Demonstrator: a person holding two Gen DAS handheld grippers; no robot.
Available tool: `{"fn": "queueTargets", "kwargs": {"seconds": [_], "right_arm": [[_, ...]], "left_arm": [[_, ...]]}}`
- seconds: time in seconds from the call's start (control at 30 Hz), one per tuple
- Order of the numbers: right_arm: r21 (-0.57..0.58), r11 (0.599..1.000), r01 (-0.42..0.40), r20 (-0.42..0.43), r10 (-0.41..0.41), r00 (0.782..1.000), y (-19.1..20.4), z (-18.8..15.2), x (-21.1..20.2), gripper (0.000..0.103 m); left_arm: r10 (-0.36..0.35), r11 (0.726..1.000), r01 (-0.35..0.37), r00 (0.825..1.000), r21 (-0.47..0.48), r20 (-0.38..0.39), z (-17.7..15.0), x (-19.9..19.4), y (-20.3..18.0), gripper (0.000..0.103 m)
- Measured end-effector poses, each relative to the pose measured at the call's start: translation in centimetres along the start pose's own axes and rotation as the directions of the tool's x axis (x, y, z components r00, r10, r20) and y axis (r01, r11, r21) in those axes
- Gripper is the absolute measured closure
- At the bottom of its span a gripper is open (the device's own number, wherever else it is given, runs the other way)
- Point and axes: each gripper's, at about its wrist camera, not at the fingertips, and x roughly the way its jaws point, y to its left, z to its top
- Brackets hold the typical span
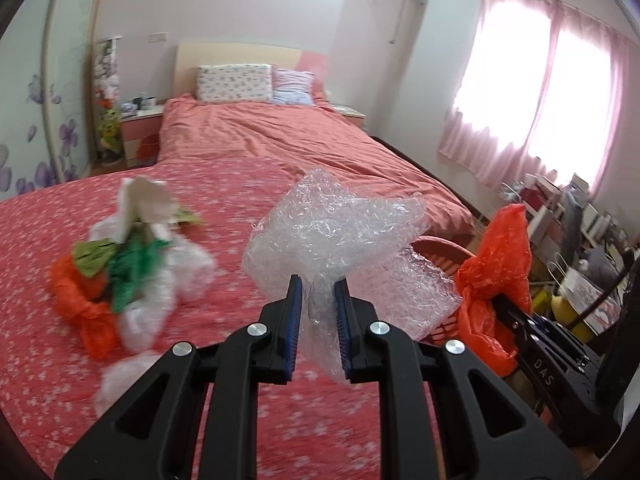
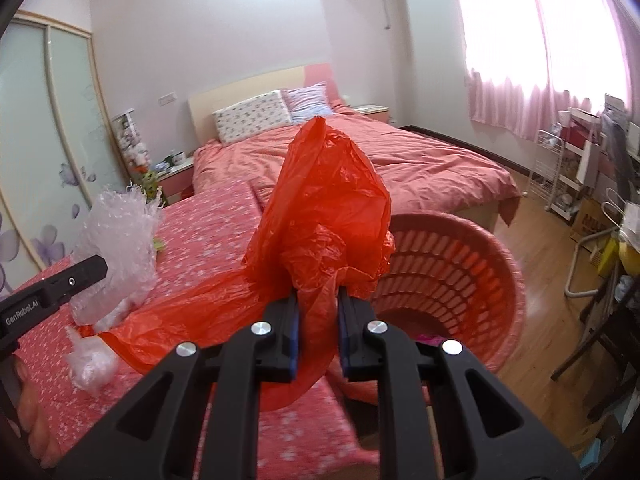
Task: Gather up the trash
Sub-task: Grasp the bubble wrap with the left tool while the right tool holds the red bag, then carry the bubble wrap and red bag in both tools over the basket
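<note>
Left wrist view: left gripper (image 1: 317, 300) clamps crumpled clear bubble wrap (image 1: 336, 232) above the bed. Right gripper (image 2: 318, 312) pinches a crinkled orange plastic bag (image 2: 328, 208) beside the red slatted plastic basket (image 2: 460, 256). Best release over its mouth, one load, then the other.

Left tongs (image 1: 317, 298) pinching bubble wrap (image 1: 336, 236)

Bedroom: bed (image 1: 280, 140) with coral duvet, two pillows (image 1: 234, 83), pink curtains (image 1: 540, 92) glowing with daylight, wood floor (image 2: 536, 232), white walls.
</note>
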Motion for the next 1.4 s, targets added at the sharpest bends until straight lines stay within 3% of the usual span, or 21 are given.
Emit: {"fn": "queueTargets", "kwargs": {"seconds": [0.27, 0.7, 1.17, 1.4], "right_arm": [[0.057, 0.997, 0.059, -0.001, -0.059, 0.998, -4.2, 0.0, 0.9, 0.087], [0.095, 0.986, 0.14, -0.014, -0.139, 0.99, -8.8, -0.1, 3.3, 0.087], [0.115, 0.977, 0.181, -0.036, -0.178, 0.983, -11.1, 0.1, 5.6, 0.086], [0.135, 0.975, 0.177, -0.053, -0.171, 0.984, -11.6, 0.5, 6.6, 0.079]], "left_arm": [[-0.084, 0.996, 0.086, 0.996, 0.024, -0.043, -0.4, 2.9, -3.4, 0.086], [-0.152, 0.984, 0.16, 0.984, 0.074, -0.096, -0.8, 7.1, -7.8, 0.086], [-0.179, 0.978, 0.192, 0.974, 0.086, -0.138, -1.1, 9.9, -9.8, 0.086], [-0.179, 0.976, 0.195, 0.971, 0.093, -0.157, -1.1, 11.0, -10.7, 0.086]]}}
